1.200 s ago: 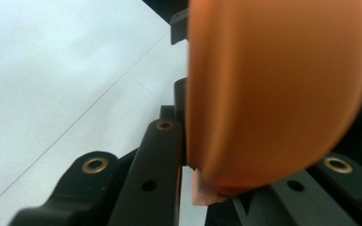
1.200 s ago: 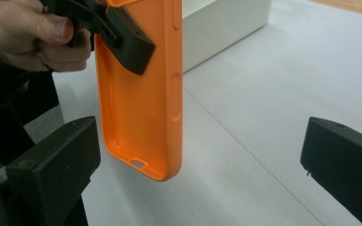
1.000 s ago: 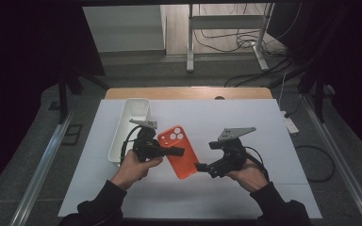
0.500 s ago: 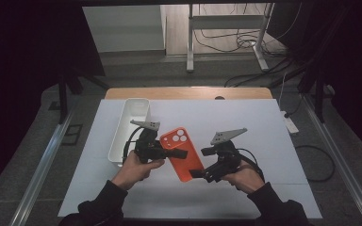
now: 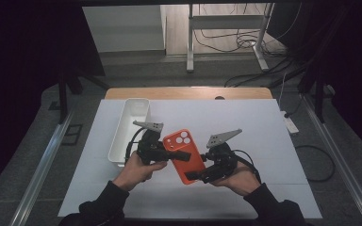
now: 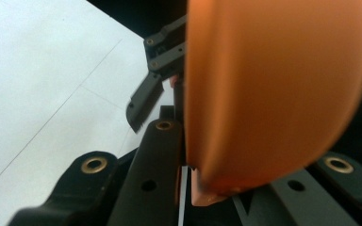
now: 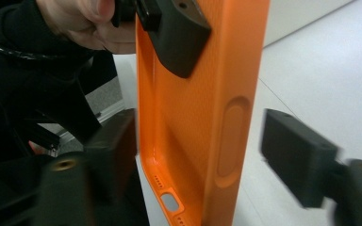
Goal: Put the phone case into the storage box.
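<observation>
**Orange phone case held up between two grippers**

The left gripper (image 5: 169,154) is coming in from the left, its hand (image 5: 136,170) curled under the body and its jaws pointing to the right across the white surface (image 5: 264,136). Those jaws are clamped on the camera end of the orange phone case (image 5: 185,155), which is being held above the surface, tilted, with its long side running toward the person's right. The right gripper (image 5: 199,175) is sitting under the case's lower end, gripped by the right hand (image 5: 239,179), its jaws pointing left and slightly up. Its jaws have just been closing with the case between them, yet both are still standing apart from it.

The high view is showing the case's outer back with the camera cut-outs, plus a white tray (image 5: 129,129) lying just left of the left gripper. The right gripper view is looking into the case's hollow inside (image 7: 193,113), where the port openings and the button slot are visible; one jaw of the left gripper is pressing on the inner face near the top, and the right gripper's own two jaws are flanking the case's edges with gaps. The left gripper view is showing the case's rounded outer edge (image 6: 273,89) very close and blurred, pinched between its jaws, with the right gripper's jaw tip (image 6: 143,101) beyond it.
</observation>
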Available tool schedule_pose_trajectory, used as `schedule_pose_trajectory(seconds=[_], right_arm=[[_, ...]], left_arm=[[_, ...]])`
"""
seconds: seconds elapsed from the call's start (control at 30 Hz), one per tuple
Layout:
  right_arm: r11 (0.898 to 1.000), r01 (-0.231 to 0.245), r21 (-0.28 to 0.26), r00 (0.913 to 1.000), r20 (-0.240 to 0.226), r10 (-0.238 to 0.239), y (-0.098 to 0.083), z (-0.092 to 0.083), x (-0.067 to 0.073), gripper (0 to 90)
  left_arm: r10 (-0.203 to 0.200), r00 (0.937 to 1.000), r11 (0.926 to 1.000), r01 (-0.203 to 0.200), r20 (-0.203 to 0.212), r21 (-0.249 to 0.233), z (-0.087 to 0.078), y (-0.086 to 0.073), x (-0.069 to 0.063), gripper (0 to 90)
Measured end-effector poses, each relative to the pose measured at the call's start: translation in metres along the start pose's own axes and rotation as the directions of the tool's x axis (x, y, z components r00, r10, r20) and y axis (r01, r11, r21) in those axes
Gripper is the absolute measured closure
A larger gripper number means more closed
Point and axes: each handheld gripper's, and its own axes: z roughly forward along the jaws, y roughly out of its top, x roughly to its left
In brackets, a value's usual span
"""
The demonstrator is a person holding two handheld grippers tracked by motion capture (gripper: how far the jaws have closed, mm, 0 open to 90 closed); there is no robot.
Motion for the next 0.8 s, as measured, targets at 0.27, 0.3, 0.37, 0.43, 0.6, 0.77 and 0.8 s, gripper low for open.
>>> schedule_pose_trajectory(seconds=[0.27,0.3,0.37,0.43,0.6,0.77,0.8], right_arm=[[1.0,-0.018,-0.02,0.9964,-0.083,0.016,-0.0001,-0.0034,-0.0025,60.1],[0.999,-0.02,-0.027,0.9953,-0.095,0.017,-0.0001,-0.0038,-0.0031,64.4],[0.999,-0.028,-0.035,0.9912,-0.131,0.024,-0.0002,-0.0057,-0.0052,75.5],[0.999,-0.031,-0.039,0.9882,-0.151,0.025,-0.0005,-0.0062,-0.006,79.7],[0.998,-0.045,-0.039,0.9819,-0.186,0.037,-0.0004,-0.0073,-0.0074,84.6],[0.998,-0.049,-0.039,0.9839,-0.174,0.041,-0.0001,-0.0072,-0.0063,85.0],[0.998,-0.048,-0.04,0.9846,-0.17,0.04,-0.0001,-0.0071,-0.0061,85.0]], left_arm=[[0.005,0.9998,1.0,-0.005,0.017,0.003,0.0018,0.0014,-0.0033,85.5],[0.011,0.9998,0.9999,-0.011,0.019,0.006,0.0022,0.0019,-0.0041,85.4],[0.018,0.9998,0.9998,-0.018,0.012,0.01,0.003,0.0028,-0.006,85.3],[0.018,0.9997,0.9998,-0.018,0.015,0.009,0.0031,0.0028,-0.006,84.6],[0.017,0.9994,0.9999,-0.017,0.032,-0.002,0.003,0.0029,-0.0057,81.5],[0.021,0.9997,0.9998,-0.021,0.01,-0.004,0.0031,0.0032,-0.0067,78.1],[0.025,0.9997,0.9997,-0.025,0.001,-0.003,0.003,0.0034,-0.0071,77.0]])
